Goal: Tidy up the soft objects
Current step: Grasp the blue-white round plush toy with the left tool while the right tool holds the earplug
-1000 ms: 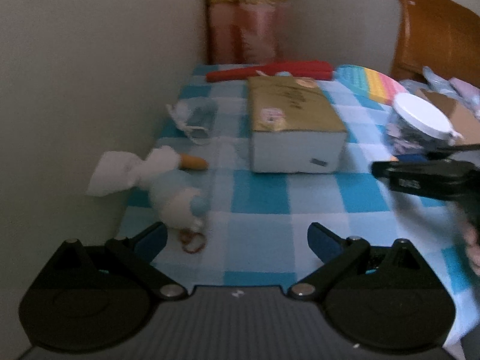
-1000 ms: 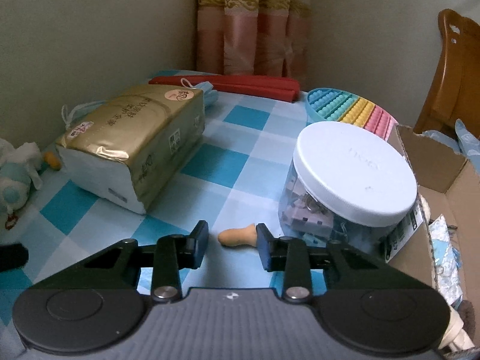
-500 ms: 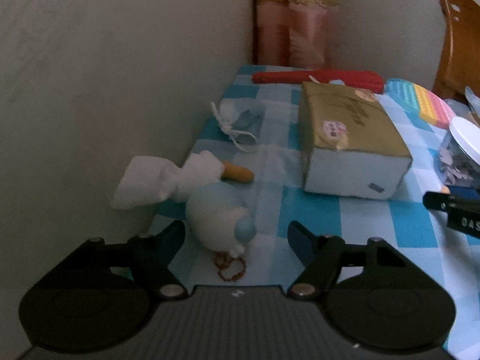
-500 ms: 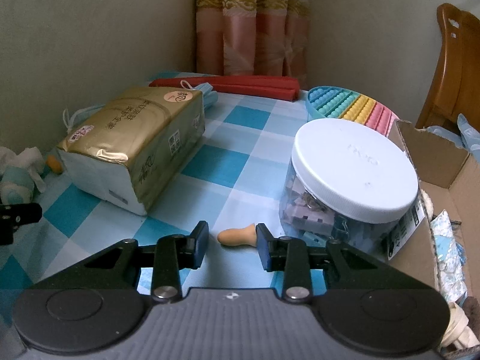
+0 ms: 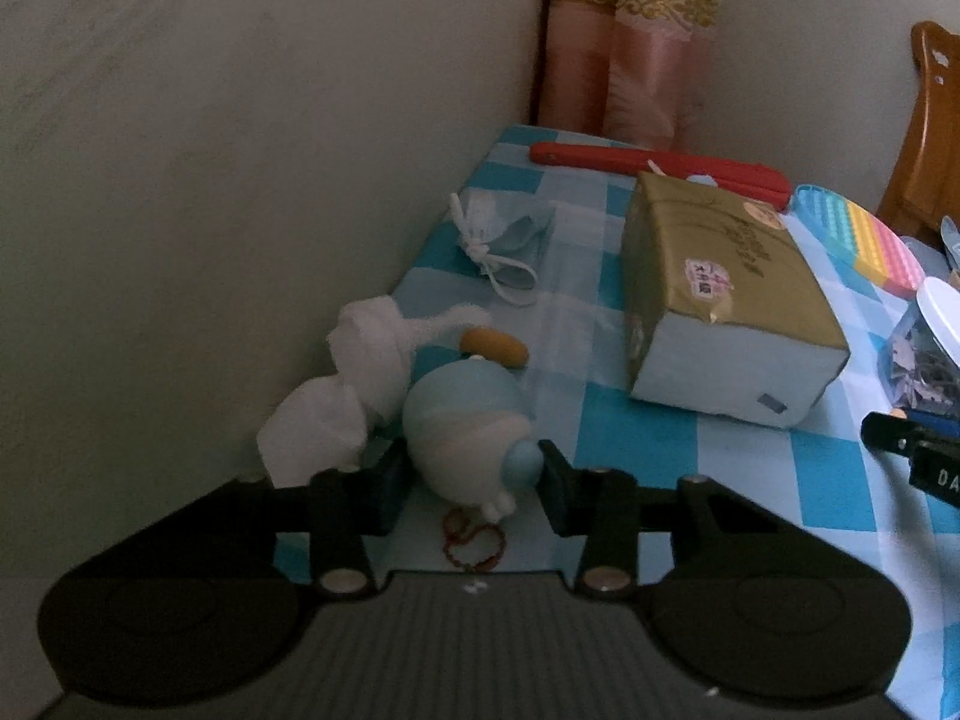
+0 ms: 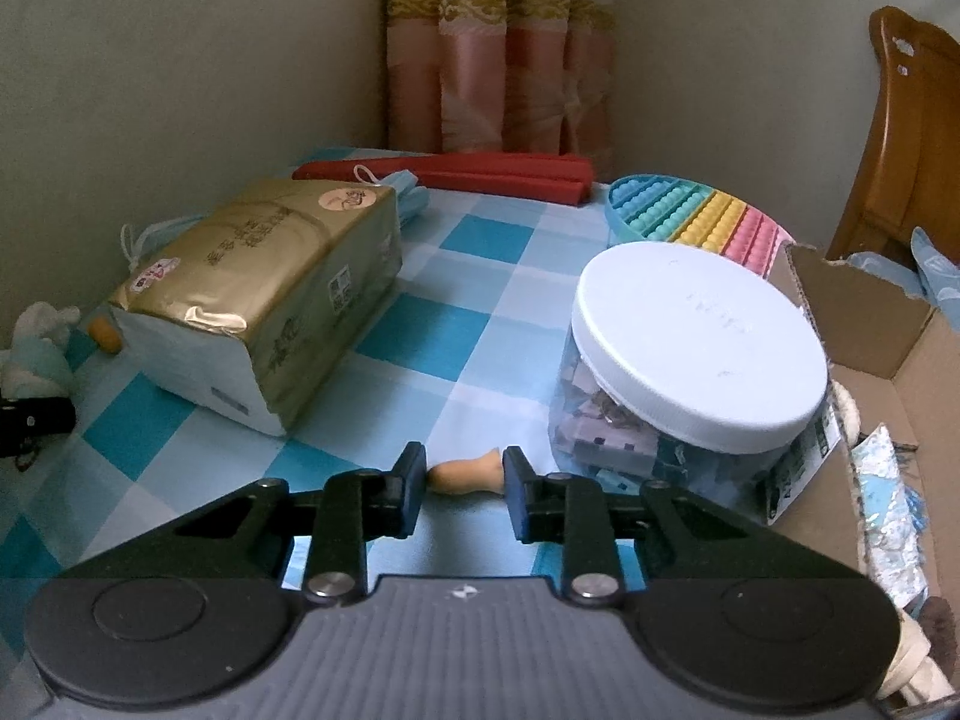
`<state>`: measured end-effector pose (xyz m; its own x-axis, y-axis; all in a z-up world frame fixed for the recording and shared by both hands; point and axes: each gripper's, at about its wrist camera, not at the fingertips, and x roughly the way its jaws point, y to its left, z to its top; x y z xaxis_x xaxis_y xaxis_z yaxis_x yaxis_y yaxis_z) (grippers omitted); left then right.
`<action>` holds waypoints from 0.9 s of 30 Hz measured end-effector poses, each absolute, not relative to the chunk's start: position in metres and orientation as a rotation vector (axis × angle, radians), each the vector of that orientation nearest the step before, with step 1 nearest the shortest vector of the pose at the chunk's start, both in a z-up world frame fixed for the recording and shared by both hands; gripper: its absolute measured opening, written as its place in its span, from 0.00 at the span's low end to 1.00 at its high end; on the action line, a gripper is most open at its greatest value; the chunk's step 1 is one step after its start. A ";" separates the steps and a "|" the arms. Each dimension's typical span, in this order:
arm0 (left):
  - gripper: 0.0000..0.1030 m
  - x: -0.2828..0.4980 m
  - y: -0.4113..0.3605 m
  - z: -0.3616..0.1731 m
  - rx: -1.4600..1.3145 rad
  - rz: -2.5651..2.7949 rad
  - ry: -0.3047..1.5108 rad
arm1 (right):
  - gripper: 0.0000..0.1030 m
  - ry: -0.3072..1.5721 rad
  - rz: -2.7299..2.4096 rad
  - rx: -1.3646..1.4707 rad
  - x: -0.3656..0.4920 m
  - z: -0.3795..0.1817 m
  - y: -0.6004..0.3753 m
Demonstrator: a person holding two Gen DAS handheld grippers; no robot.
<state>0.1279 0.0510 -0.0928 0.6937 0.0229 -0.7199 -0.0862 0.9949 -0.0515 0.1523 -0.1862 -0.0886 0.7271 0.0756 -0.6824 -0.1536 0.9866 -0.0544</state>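
The left gripper (image 5: 468, 489) has swung in and its jaws are now closing around the pale blue-and-white plush duck (image 5: 462, 426), looks like pickup's starting. The right gripper (image 6: 465, 489) is staying put, jaws narrowly parted around a small tan rubbery piece (image 6: 465, 474), grip unclear.

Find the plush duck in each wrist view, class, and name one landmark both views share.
Left wrist: plush duck low centre, between the left gripper's fingers.
Right wrist: duck at the far left edge, by the wall.
Shared landmark: gold tissue pack.
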 end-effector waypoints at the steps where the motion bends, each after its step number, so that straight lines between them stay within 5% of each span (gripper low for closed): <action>1: 0.41 0.128 0.051 -0.093 -0.082 0.062 0.802 | 0.31 0.745 0.128 -0.111 0.152 -0.087 -0.186; 27: 0.41 0.064 -0.006 -0.037 0.092 -0.210 0.786 | 0.31 0.691 0.273 -0.104 0.068 -0.023 -0.226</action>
